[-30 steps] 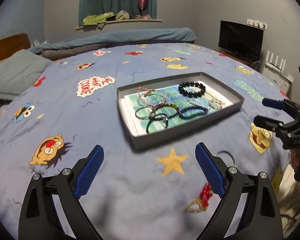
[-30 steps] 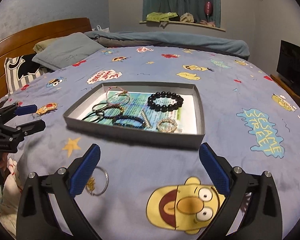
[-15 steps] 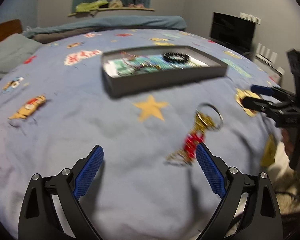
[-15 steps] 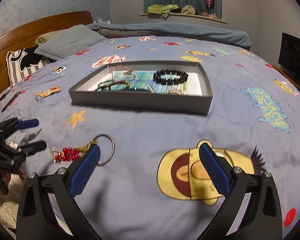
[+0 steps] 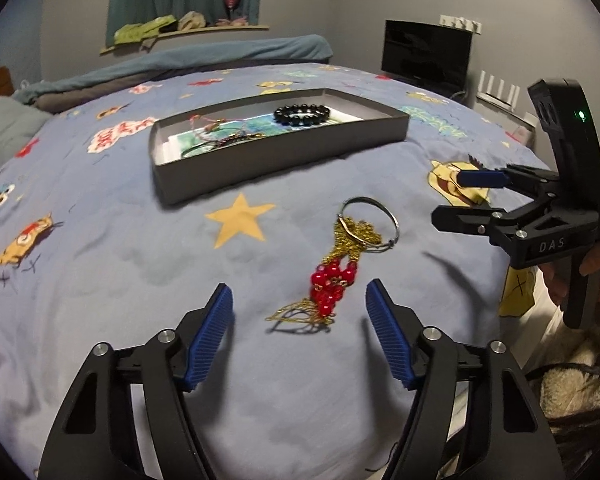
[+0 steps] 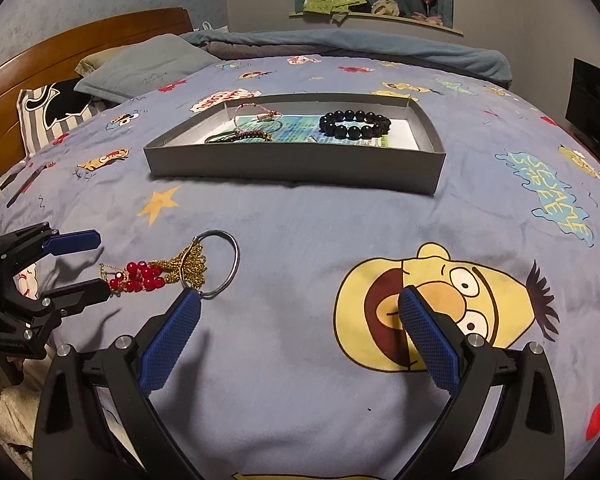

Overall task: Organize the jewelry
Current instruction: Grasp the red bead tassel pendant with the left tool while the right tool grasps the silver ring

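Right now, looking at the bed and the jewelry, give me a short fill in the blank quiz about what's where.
1. The black bead bracelet lies inside the grey ____.
2. The gold chain piece on the bedspread carries a cluster of ____ beads.
3. That piece is attached to a silver ____.
4. The left gripper, its jaws closing, has the piece's ____ end between its fingers, not yet pressed.

Missing words: tray; red; ring; tassel

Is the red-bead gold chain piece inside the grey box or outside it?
Outside: the red-bead gold chain piece lies on the bedspread, in front of the grey box.
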A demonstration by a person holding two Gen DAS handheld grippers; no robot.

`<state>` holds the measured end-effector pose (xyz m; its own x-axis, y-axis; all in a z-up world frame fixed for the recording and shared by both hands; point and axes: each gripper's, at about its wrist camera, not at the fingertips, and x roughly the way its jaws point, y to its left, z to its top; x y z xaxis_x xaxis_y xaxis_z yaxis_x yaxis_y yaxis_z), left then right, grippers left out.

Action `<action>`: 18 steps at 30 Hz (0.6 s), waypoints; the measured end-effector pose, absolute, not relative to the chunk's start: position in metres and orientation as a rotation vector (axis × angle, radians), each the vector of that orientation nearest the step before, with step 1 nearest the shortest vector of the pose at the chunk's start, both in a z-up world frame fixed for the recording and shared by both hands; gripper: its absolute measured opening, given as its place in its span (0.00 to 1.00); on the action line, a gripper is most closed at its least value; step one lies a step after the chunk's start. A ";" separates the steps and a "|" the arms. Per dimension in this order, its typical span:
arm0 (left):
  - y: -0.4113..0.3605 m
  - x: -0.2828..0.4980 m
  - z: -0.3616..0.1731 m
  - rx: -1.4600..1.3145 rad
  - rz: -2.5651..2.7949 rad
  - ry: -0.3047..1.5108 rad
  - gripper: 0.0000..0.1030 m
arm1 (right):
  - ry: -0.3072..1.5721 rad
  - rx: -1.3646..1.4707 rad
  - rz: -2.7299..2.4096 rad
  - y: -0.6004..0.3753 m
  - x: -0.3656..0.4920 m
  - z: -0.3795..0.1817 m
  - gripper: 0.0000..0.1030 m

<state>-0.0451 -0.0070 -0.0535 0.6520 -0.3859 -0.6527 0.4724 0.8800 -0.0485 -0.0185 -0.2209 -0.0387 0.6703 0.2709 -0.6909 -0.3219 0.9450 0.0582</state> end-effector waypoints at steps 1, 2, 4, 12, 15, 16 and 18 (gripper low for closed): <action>-0.009 -0.045 -0.054 0.137 -0.496 0.711 0.63 | 0.768 -0.069 0.336 -0.221 -0.019 -0.039 0.95; -0.010 -0.045 -0.055 0.142 -0.505 0.713 0.59 | 0.768 -0.068 0.337 -0.221 -0.019 -0.039 0.95; -0.012 -0.046 -0.058 0.154 -0.515 0.719 0.55 | 0.769 -0.068 0.342 -0.221 -0.019 -0.040 0.95; -0.016 -0.040 -0.065 0.194 -0.532 0.754 0.36 | 0.772 -0.074 0.356 -0.217 -0.017 -0.041 0.95; -0.015 -0.040 -0.065 0.199 -0.536 0.757 0.31 | 0.774 -0.083 0.361 -0.215 -0.017 -0.042 0.95; -0.014 -0.041 -0.064 0.199 -0.538 0.757 0.26 | 0.775 -0.087 0.363 -0.214 -0.017 -0.042 0.95; -0.013 -0.041 -0.064 0.199 -0.545 0.759 0.25 | 0.776 -0.090 0.366 -0.212 -0.017 -0.043 0.95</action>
<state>-0.0408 -0.0129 -0.0638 0.5957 -0.3960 -0.6988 0.5358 0.8441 -0.0216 -0.0168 -0.2121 -0.0427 0.6546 0.2895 -0.6984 -0.3548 0.9334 0.0544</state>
